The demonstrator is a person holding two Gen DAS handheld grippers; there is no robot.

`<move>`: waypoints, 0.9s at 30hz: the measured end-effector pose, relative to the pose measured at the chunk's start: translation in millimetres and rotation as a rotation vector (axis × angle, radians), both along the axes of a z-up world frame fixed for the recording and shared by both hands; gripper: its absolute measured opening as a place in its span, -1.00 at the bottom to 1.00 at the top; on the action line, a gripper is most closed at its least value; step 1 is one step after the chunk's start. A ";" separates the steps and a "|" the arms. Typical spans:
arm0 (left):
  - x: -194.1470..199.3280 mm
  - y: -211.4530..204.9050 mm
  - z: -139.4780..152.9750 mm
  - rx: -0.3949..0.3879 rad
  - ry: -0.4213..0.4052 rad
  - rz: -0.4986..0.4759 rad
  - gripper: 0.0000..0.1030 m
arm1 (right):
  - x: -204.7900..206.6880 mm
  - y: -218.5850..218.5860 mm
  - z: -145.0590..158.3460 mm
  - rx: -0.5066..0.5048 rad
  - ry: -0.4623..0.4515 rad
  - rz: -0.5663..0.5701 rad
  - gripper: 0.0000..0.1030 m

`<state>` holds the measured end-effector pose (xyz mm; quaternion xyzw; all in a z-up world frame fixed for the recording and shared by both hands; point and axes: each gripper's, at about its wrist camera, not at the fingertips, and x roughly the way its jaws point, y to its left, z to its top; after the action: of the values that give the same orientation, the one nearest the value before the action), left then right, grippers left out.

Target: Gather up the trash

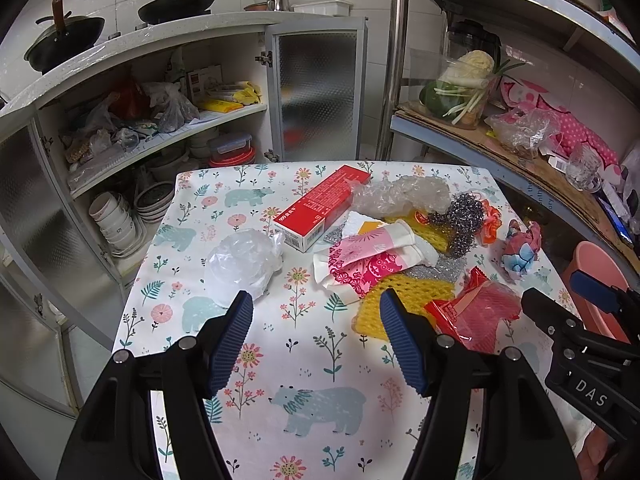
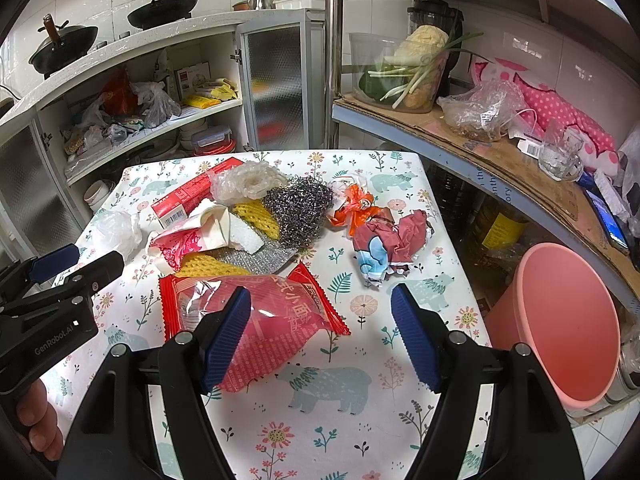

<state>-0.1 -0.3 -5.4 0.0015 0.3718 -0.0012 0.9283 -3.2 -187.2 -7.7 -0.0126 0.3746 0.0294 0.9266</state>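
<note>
On the floral tablecloth [image 2: 320,420] lay one red noodle wrapper [image 2: 256,320], one steel-wool scourer [image 2: 300,208], one red carton [image 1: 324,208], one crumpled white plastic bag [image 1: 244,264], one clear plastic wad [image 2: 248,184], one torn orange wrapper [image 2: 356,208], one crumpled printed paper ball [image 2: 388,248] and yellow foam netting [image 1: 408,296], all heaped toward the far half. The left gripper [image 1: 316,340] and right gripper [image 2: 320,336] both hung with jaws spread wide and nothing between them, the right one's left finger over the noodle wrapper. The near half of the cloth lay bare, and one pink bin [image 2: 560,320] stood just off the table's right edge.
</note>
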 end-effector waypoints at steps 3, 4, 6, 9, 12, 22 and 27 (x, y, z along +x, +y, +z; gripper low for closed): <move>0.1 0.1 0.1 -0.001 0.001 0.000 0.26 | 0.0 0.1 -0.1 0.000 0.000 0.000 0.42; 0.1 0.1 0.6 0.000 0.001 0.000 0.26 | 0.0 0.1 -0.1 0.000 0.000 0.000 0.42; 0.1 0.0 0.0 0.000 0.001 0.000 0.26 | 0.0 0.0 -0.2 0.000 0.000 0.000 0.42; 0.1 0.0 0.0 -0.001 0.001 -0.001 0.26 | 0.1 0.2 -0.5 -0.001 0.000 0.000 0.42; 0.2 0.1 0.6 0.000 0.001 0.001 0.26 | 0.0 0.6 -0.3 -0.001 0.000 0.000 0.42; -0.6 -2.9 -0.5 -0.001 0.003 -0.001 0.26 | 0.2 0.9 0.0 -0.001 0.001 0.000 0.42; -0.7 -2.9 -0.7 -0.001 0.003 -0.002 0.26 | 0.7 0.3 0.0 -0.001 -0.001 -0.001 0.42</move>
<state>-0.7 -3.2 -6.1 0.0015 0.3733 -0.0021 0.9277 -2.5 -187.0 -7.7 -0.0126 0.3741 0.0288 0.9268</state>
